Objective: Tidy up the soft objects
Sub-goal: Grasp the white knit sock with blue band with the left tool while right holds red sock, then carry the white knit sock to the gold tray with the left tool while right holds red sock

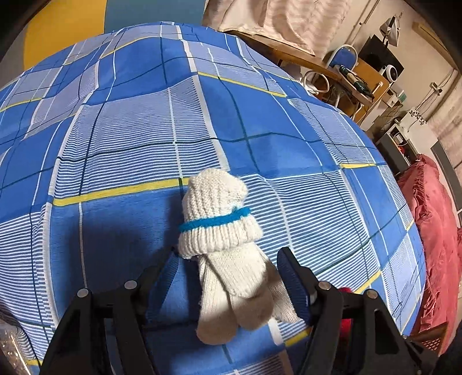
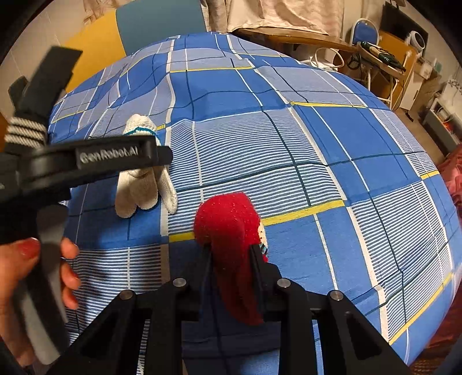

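Note:
A rolled pair of cream knit socks (image 1: 222,248) with a blue band lies on the blue checked bedsheet (image 1: 144,138). My left gripper (image 1: 228,259) is open, its jaws spread on either side of the socks' lower part, not squeezing them. In the right wrist view the same cream socks (image 2: 141,184) lie at the left, partly hidden by the left gripper's body (image 2: 95,158). My right gripper (image 2: 231,248) is shut on a red rolled sock bundle (image 2: 228,225) just above the sheet (image 2: 317,150).
A red cushion (image 1: 433,225) lies off the bed's right edge. Wooden tables, a blue chair (image 2: 363,31) and shelves stand at the far right. A beige cloth (image 2: 277,14) hangs beyond the bed. A hand (image 2: 17,277) holds the left gripper.

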